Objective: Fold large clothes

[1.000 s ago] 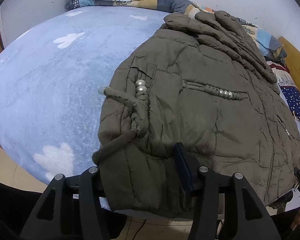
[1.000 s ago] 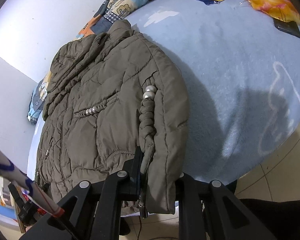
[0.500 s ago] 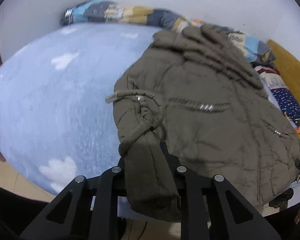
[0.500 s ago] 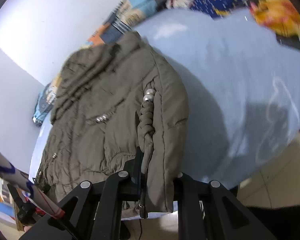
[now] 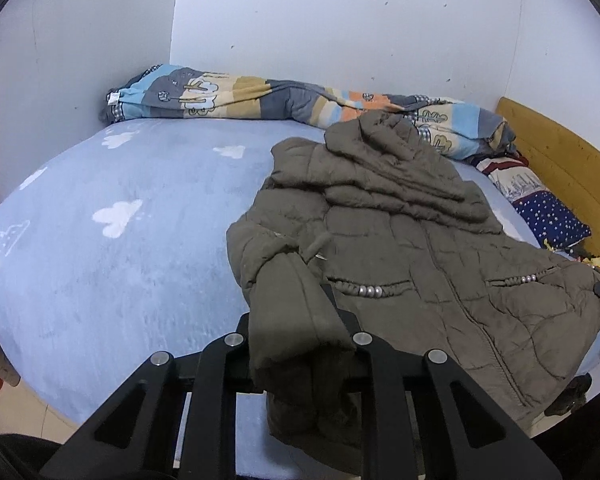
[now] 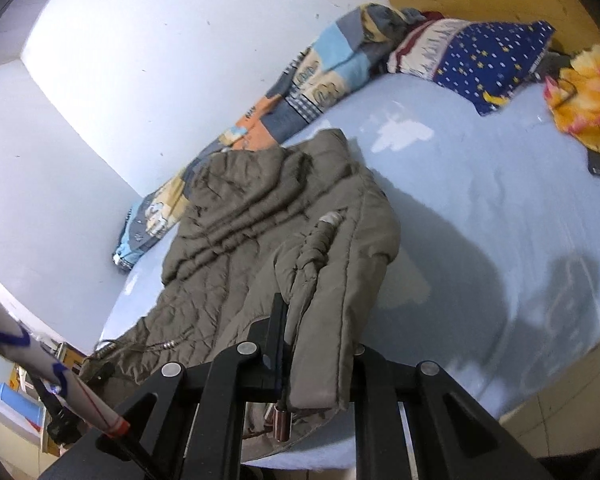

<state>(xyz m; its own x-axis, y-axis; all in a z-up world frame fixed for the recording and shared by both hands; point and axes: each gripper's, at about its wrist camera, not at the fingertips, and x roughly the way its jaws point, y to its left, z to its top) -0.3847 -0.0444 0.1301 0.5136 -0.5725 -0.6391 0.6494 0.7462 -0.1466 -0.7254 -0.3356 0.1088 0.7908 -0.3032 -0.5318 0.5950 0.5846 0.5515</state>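
Left gripper (image 5: 300, 320) clamped on hem corner of olive padded jacket (image 5: 400, 240); right gripper (image 6: 320, 344) likewise pinching opposite corner. Jacket spread across blue bedsheet (image 5: 120, 272), hem raised.

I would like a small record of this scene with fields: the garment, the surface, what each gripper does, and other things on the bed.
garment: olive padded jacket, lying spread on the bed, hood end toward the wall
surface: light blue bed sheet with white cloud prints
left gripper: shut on a bottom corner of the jacket, corner raised off the sheet
right gripper: shut on the other bottom corner, next to a braided cord
along the wall: rolled patterned quilt
near headboard: dark blue starred pillow, yellow cloth
fold state: not yet folded
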